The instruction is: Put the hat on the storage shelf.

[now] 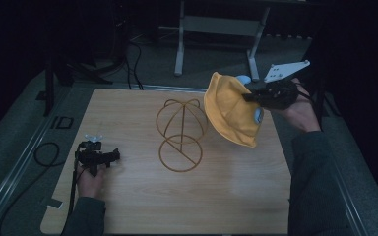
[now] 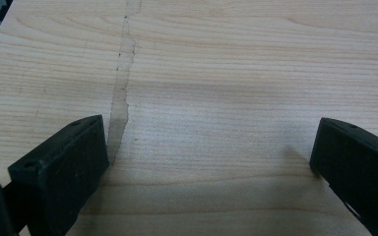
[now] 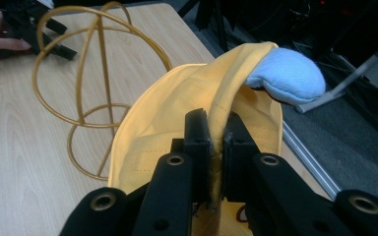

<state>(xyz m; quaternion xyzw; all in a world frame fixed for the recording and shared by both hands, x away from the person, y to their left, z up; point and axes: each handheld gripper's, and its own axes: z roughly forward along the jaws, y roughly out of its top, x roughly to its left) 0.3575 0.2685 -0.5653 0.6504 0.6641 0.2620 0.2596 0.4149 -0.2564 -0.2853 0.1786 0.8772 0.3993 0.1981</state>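
A yellow cloth hat (image 1: 231,110) with a light blue part (image 3: 286,74) at its edge hangs in the air over the table's right side. My right gripper (image 1: 253,97) is shut on its brim, and the black pads (image 3: 197,129) pinch the yellow fabric (image 3: 177,113) between them. Just left of the hat stands a gold wire hat stand (image 1: 181,132), a dome on a ring base (image 3: 86,93), with nothing on it. My left gripper (image 1: 113,156) rests low at the table's left, jaws wide open over bare wood (image 2: 216,108).
The light wooden table (image 1: 142,196) has free room in front and at the left. A dark cable (image 1: 44,152) loops on the grey floor at the left. A metal frame's legs (image 1: 179,49) stand behind the table. The table's right edge (image 3: 300,152) is close to the hat.
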